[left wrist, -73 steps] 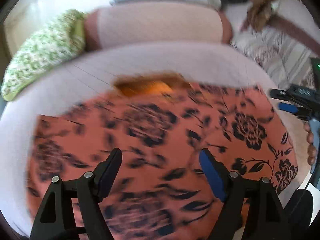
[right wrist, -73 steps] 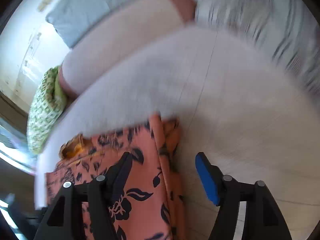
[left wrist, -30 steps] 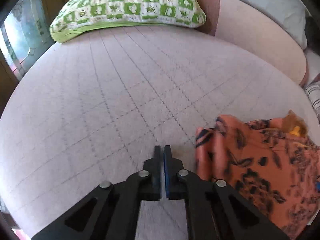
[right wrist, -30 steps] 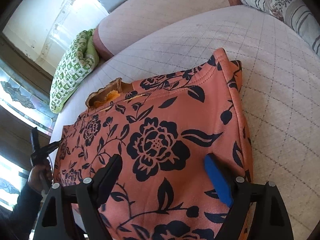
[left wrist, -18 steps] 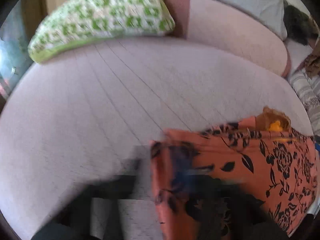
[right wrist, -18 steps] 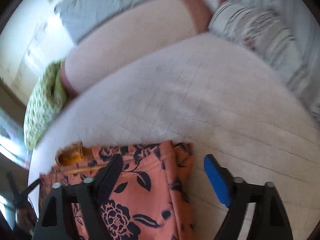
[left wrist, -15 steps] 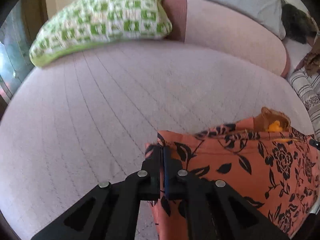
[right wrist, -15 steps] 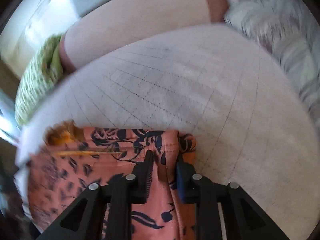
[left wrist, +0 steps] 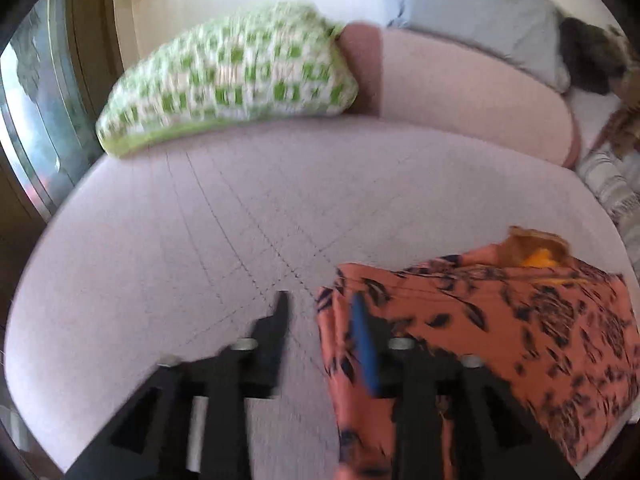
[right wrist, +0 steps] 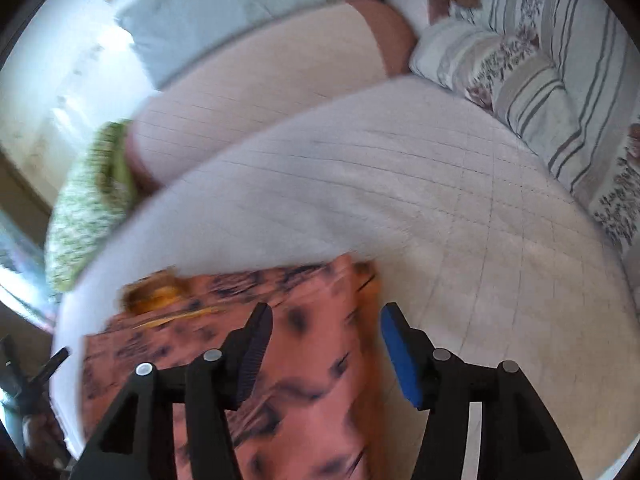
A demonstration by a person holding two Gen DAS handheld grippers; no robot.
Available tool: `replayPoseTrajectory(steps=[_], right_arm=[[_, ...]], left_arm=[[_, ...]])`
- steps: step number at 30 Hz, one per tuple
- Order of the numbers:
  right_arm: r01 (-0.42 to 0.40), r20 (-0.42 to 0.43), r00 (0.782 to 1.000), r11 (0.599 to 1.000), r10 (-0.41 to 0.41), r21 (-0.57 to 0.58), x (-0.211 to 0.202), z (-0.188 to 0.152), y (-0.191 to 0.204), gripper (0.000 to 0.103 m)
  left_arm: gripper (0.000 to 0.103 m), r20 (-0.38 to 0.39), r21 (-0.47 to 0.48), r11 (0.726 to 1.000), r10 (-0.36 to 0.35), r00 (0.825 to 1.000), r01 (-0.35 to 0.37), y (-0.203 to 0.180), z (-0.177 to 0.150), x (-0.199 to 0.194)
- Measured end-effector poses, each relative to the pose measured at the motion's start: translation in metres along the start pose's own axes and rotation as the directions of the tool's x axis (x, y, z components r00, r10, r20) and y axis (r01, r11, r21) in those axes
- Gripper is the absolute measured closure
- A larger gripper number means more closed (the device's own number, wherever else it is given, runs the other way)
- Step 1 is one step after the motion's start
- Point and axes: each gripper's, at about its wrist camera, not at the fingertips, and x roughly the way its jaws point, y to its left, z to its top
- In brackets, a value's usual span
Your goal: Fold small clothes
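Orange floral garment (left wrist: 500,320): spread flat on quilted mattress (left wrist: 200,240), near front edge. Left tongs (left wrist: 320,324): parted, just opened, astride garment's left edge, not pinching. Right tongs (right wrist: 324,344): parted, just opened, above right edge, not pinching. Green checked pillow (left wrist: 232,80) and striped pillow (right wrist: 540,60) at head.

Left gripper (left wrist: 322,330), right gripper (right wrist: 326,344): black frames, silver screws, blue pad.
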Motion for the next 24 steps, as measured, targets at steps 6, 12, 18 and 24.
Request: replayPoseTrajectory(steps=[6, 12, 18, 24], right_arm=[[-0.184, -0.147, 0.971, 0.982, 0.188, 0.04, 0.008, -0.066, -0.003, 0.019], [-0.215, -0.02, 0.975, 0.955, 0.223, 0.206, -0.045, -0.066, -0.023, 0.026], [-0.159, -0.125, 0.968, 0.914, 0.219, 0.374, -0.044, -0.138, -0.028, 0.016], [-0.068, -0.139, 0.982, 0.92, 0.13, 0.385, -0.023, -0.144, -0.012, 0.016]], left_arm=[[0.032, -0.028, 0.116, 0.991, -0.067, 0.997, 0.07, -0.035, -0.066, -0.014], [0.033, -0.083, -0.007, 1.0, -0.013, 0.996, 0.013, -0.035, -0.084, -0.025], [0.028, -0.046, 0.075, 0.997, -0.023, 0.999, 0.026, -0.083, -0.074, -0.056], [0.028, -0.037, 0.153, 0.986, -0.063, 0.997, 0.068, -0.119, -0.071, -0.068]])
